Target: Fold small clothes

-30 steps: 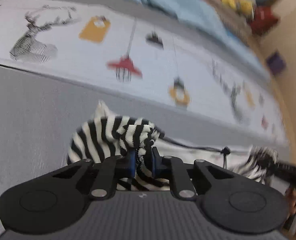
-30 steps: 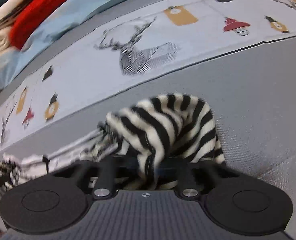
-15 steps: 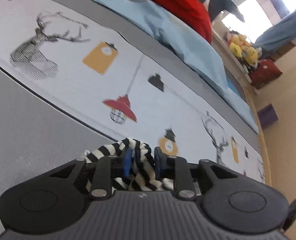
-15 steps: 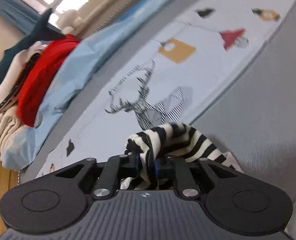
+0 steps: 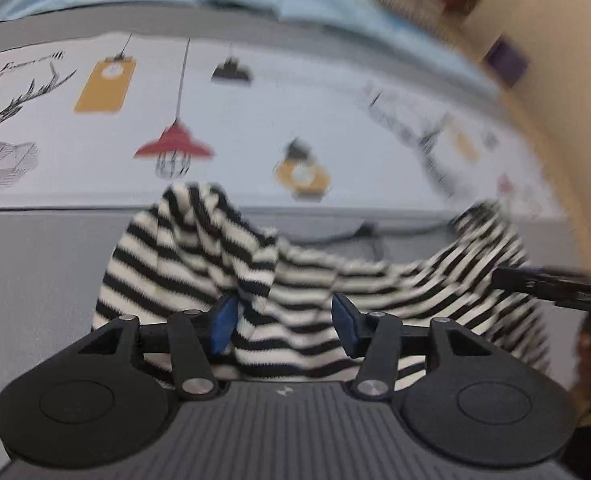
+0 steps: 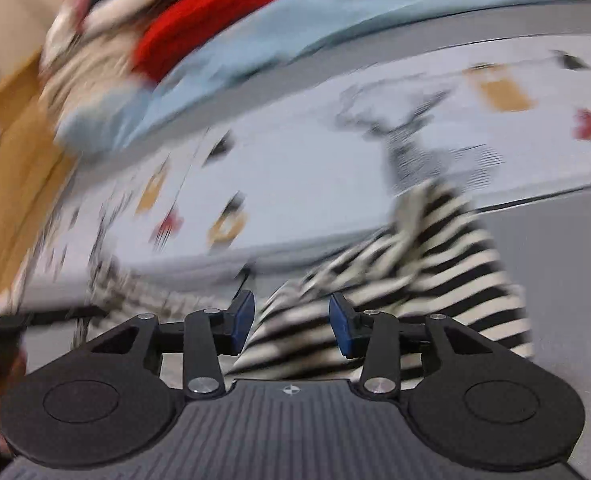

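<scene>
A black-and-white striped garment [image 5: 199,264] lies spread on the grey bed surface [image 5: 35,264], bunched at its left end. My left gripper [image 5: 283,320] is open, its blue pads on either side of the cloth just in front of it. The right gripper's black finger [image 5: 551,284] reaches in from the right edge over the garment's far end. In the right wrist view the same striped garment [image 6: 447,264] lies ahead and to the right. My right gripper [image 6: 291,320] is open over its near edge. The view is blurred.
A pale sheet printed with lamps and deer [image 5: 255,120] runs behind the garment. A light blue blanket [image 6: 295,32] and a pile of red and cream clothes [image 6: 199,12] lie farther back. A wooden edge [image 6: 11,140] borders the bed at left.
Both grippers were shut on the striped garment and held it lifted. Now both are open and the garment lies spread on the bed. Both cameras are swinging.
</scene>
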Available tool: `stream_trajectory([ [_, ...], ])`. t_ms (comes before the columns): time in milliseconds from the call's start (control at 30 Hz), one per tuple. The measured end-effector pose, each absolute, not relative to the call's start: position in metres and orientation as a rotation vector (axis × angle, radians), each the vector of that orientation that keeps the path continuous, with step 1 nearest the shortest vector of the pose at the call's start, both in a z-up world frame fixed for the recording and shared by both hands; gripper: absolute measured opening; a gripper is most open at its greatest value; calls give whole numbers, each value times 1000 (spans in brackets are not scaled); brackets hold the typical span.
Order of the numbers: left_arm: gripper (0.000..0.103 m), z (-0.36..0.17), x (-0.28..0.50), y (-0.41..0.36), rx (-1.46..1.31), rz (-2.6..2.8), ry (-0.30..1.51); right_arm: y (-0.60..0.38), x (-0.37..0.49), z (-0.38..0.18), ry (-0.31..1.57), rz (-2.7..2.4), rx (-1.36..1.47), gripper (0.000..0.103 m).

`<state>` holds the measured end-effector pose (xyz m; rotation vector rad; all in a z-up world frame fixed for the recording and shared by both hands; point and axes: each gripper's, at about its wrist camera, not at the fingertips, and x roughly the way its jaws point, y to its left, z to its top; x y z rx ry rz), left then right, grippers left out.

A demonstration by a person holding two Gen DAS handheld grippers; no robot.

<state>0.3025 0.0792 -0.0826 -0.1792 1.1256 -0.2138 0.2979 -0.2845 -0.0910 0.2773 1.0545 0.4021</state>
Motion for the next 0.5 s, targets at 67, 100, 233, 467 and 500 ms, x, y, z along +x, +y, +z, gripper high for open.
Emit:
stream_trajectory([
  [67,40,-89,305,73,-140,-195,1133,-259,295,-99,1084,447,171,44],
  [100,25,-91,305,72,-129,-186,1134,-248,295,-103,1099,461,131,44],
  [233,7,-95,310,76,-125,-147,1147,-208,291,-119,1122,458,-113,33],
  [467,4,-56,310,101,-284,-30,864,-220,305,-96,969,383,105,3],
  [500,7,-61,312,106,-332,-27,892,-226,306,-91,916,363,175,3],
])
